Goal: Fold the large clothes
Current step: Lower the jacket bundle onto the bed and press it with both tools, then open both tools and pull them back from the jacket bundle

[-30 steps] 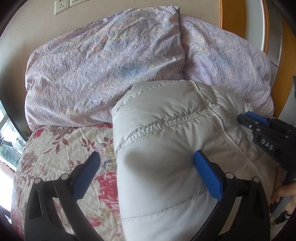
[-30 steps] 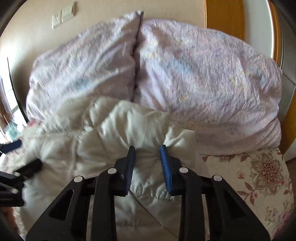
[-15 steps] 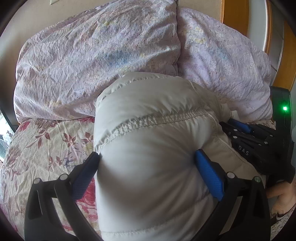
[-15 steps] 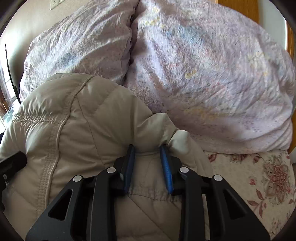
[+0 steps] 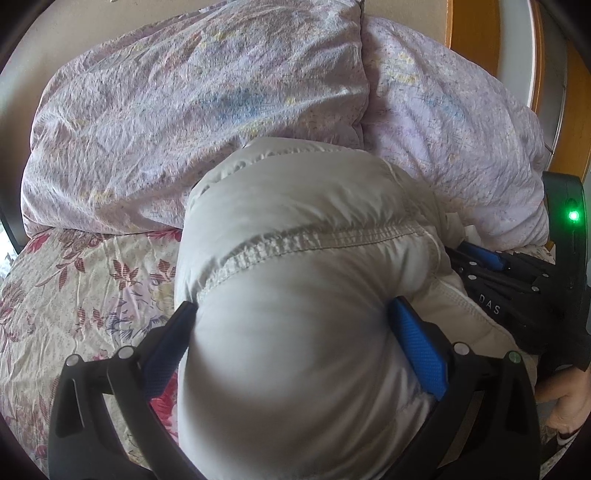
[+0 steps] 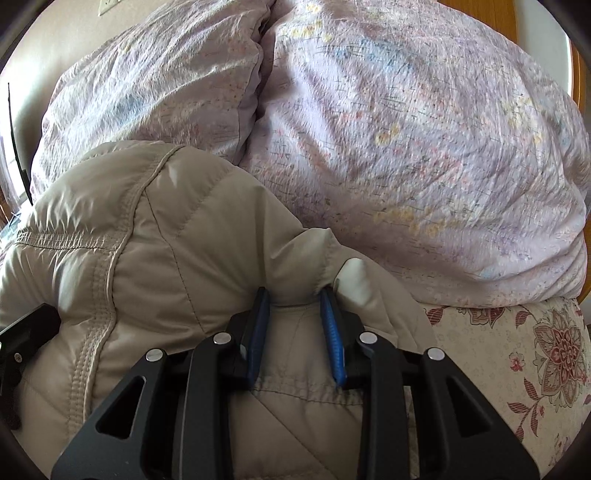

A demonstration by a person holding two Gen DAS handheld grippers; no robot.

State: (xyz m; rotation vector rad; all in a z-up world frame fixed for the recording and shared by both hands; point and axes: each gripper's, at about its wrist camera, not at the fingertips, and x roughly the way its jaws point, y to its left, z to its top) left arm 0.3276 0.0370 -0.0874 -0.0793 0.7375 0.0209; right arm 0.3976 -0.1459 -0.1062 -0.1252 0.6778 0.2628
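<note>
**Cloth, plastic and wood as they looked**

The padded jacket [image 5: 295, 295] was seen to be of smooth, faintly shiny quilted cloth, puckered along its stitched seams. The two pillows [image 6: 406, 147] were covered in thin, crinkled matt cotton, and the flowered bedsheet [image 5: 92, 277] was likewise creased and dull. The left gripper [image 5: 291, 332] and right gripper [image 6: 295, 314] were made of matt black plastic with bright metal rivets, their blue pads [image 5: 417, 347] finely textured. Glossy varnished wood [image 5: 469, 33] was shown behind.

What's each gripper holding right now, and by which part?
Both hold the puffy jacket. The left gripper clamps a thick padded bulge wide between its pads; the right gripper pinches a narrower bunch of fabric at the jacket's right edge.
</note>
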